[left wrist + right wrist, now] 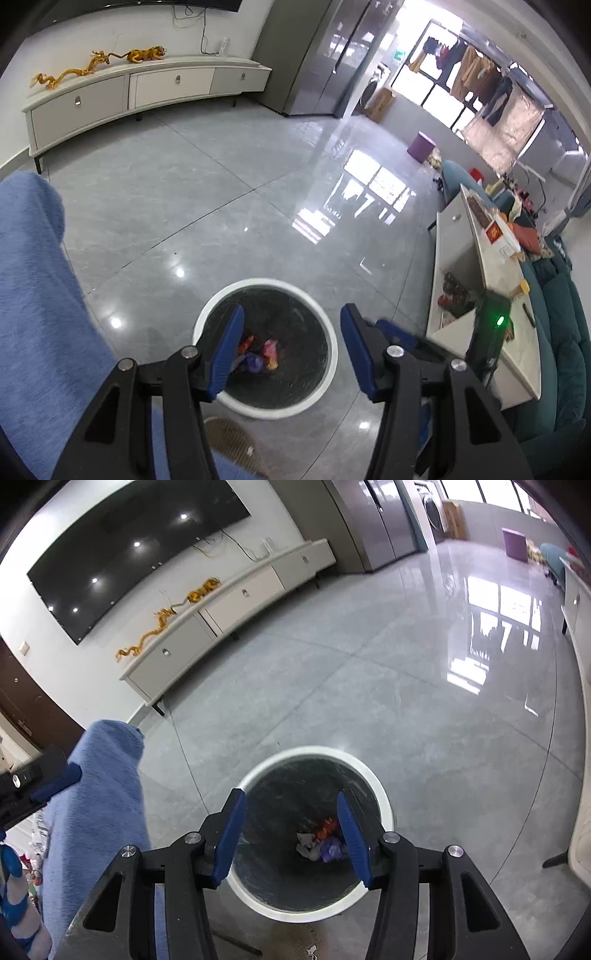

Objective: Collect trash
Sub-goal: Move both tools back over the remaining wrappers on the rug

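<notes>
Both the left gripper point(291, 347) and right gripper point(291, 834) are spread, empty, over the bin point(384, 812) at lower centre; wrappers point(325, 843) are deposited, so further trash must be located.

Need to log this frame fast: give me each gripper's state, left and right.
Left gripper: open, holding nothing, above the trash bin.
Right gripper: open, holding nothing, above the same bin.

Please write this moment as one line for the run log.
left gripper: open, empty | right gripper: open, empty | both above trash bin | wrappers inside bin
</notes>
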### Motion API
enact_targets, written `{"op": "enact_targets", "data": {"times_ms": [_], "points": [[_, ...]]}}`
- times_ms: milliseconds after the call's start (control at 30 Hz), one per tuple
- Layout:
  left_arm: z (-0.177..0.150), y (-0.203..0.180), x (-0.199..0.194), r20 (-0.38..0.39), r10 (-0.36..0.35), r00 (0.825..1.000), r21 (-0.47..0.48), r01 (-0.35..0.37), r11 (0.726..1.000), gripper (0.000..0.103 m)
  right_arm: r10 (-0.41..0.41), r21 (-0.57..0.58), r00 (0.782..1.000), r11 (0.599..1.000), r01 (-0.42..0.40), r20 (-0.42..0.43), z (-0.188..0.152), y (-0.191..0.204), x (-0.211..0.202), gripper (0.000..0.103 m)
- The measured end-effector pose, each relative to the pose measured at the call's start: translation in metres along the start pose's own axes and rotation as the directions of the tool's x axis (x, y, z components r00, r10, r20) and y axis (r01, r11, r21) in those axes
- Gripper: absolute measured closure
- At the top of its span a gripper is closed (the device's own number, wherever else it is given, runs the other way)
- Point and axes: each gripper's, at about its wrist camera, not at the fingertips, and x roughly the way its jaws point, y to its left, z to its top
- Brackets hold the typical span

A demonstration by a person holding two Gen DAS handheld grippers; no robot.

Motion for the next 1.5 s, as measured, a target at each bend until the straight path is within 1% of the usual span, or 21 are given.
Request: {"op": "enact_targets", "data": {"times_ms": [67,133,300,367,533,667,867,1067,1200,1267,1333,1400,1433,1500], "points": [[-0.003,0.001,-0.017,0.006,0.010,1.000,-0.003,-0.010,1.000,0.050,0.010,-0.019,1.000,1.000,-0.009,0.028,0.003,0.012,-0.014,0.054],[-0.005,0.003,-0.035,0.025,0.005,1.000,-0.010,-0.004,1.000,0.050,0.024,-0.038,0.998,0.999,-0.022,0.052,0.006,0.024,-0.026,0.054],[-0.017,0.007,-0.093,0.121,0.025,0.992,0.000,-0.026,1.000,0.050,0.056,-0.099,0.993,0.994,-0.046,0.106,0.010,0.057,-0.057,0.052],[-0.025,0.010,-0.121,0.168,0.043,0.985,0.005,-0.044,0.999,0.050,0.066,-0.125,0.990,0.991,-0.051,0.125,0.011,0.071,-0.069,0.052],[-0.045,0.026,-0.172,0.244,0.097,0.965,-0.008,-0.098,0.995,0.050,0.100,-0.195,0.983,0.978,-0.068,0.157,0.011,0.110,-0.095,0.052],[-0.070,0.054,-0.212,0.285,0.129,0.950,-0.051,-0.119,0.992,0.050,0.123,-0.261,0.978,0.962,-0.076,0.170,0.008,0.142,-0.111,0.052],[-0.114,0.103,-0.269,0.344,0.204,0.917,-0.137,-0.166,0.977,0.050,0.153,-0.319,0.972,0.944,-0.090,0.178,0.004,0.178,-0.125,0.052],[-0.155,0.147,-0.311,0.368,0.291,0.883,-0.227,-0.218,0.949,0.050,0.186,-0.373,0.971,0.920,-0.119,0.151,-0.012,0.214,-0.129,0.051],[-0.182,0.179,-0.337,0.370,0.348,0.861,-0.280,-0.254,0.926,0.050,0.215,-0.408,0.969,0.900,-0.150,0.119,-0.022,0.240,-0.126,0.051],[-0.198,0.194,-0.350,0.365,0.373,0.853,-0.306,-0.269,0.913,0.050,0.227,-0.432,0.969,0.887,-0.162,0.103,-0.027,0.254,-0.126,0.051],[-0.212,0.207,-0.358,0.357,0.387,0.850,-0.323,-0.276,0.905,0.050,0.247,-0.453,0.966,0.872,-0.187,0.078,-0.034,0.271,-0.123,0.051],[-0.228,0.224,-0.366,0.336,0.412,0.847,-0.345,-0.296,0.891,0.051,0.268,-0.466,0.962,0.858,-0.216,0.049,-0.042,0.285,-0.120,0.051],[-0.233,0.232,-0.368,0.325,0.415,0.850,-0.350,-0.300,0.887,0.051,0.278,-0.471,0.960,0.851,-0.231,0.031,-0.046,0.292,-0.116,0.051],[-0.248,0.248,-0.372,0.300,0.412,0.860,-0.364,-0.296,0.883,0.051,0.299,-0.482,0.954,0.834,-0.267,-0.012,-0.056,0.308,-0.106,0.051]]}}
